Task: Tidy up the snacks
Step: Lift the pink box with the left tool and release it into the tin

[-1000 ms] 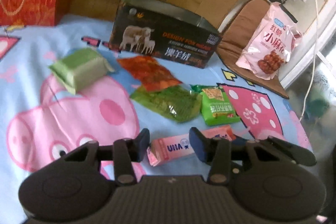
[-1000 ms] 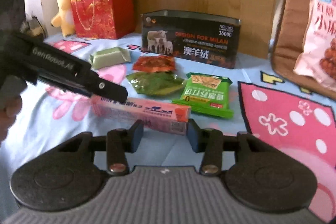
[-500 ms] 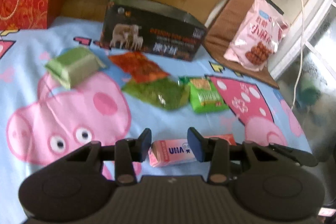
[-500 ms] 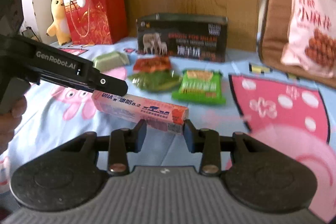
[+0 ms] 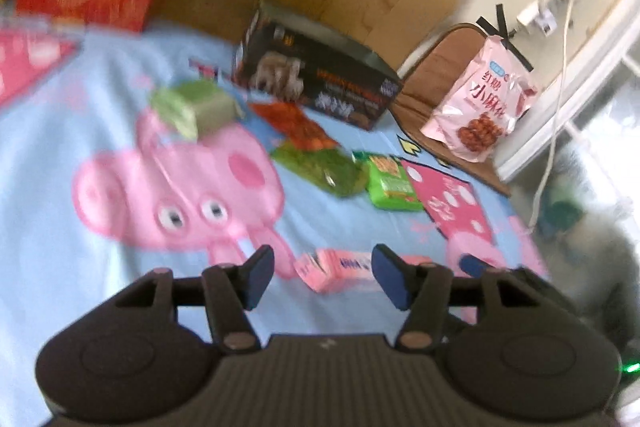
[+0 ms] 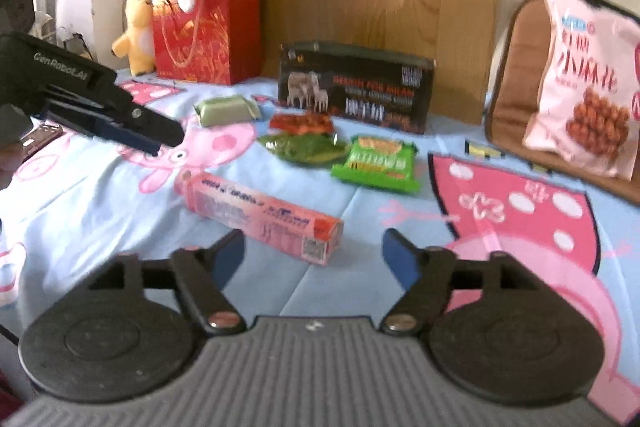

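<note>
A long pink box [image 6: 260,215] lies flat on the cartoon bedsheet [image 6: 100,211]. My right gripper [image 6: 313,241] is just behind its near end, jaws opening wide and touching nothing. In the left wrist view the same pink box [image 5: 340,267] lies just beyond my left gripper [image 5: 324,263], whose jaws are opening with clear gaps to the box. Seen from the right wrist, the left gripper [image 6: 152,135] hangs up and left of the box. Farther back lie a green block packet [image 6: 226,109], a red packet [image 6: 302,121], a leafy green packet [image 6: 304,147] and a bright green cracker packet [image 6: 376,163].
A black tin box [image 6: 356,87] stands open-topped against the wooden headboard. A big pink snack bag [image 6: 580,87] leans on a brown cushion [image 6: 516,75] at the right. A red gift bag [image 6: 208,31] and plush toys stand at the back left. The bed's edge drops off at the right [image 5: 560,247].
Both grippers held the pink box between their fingers; both have let go and widened. The box now rests on the sheet, and the left gripper has drawn away from it.
</note>
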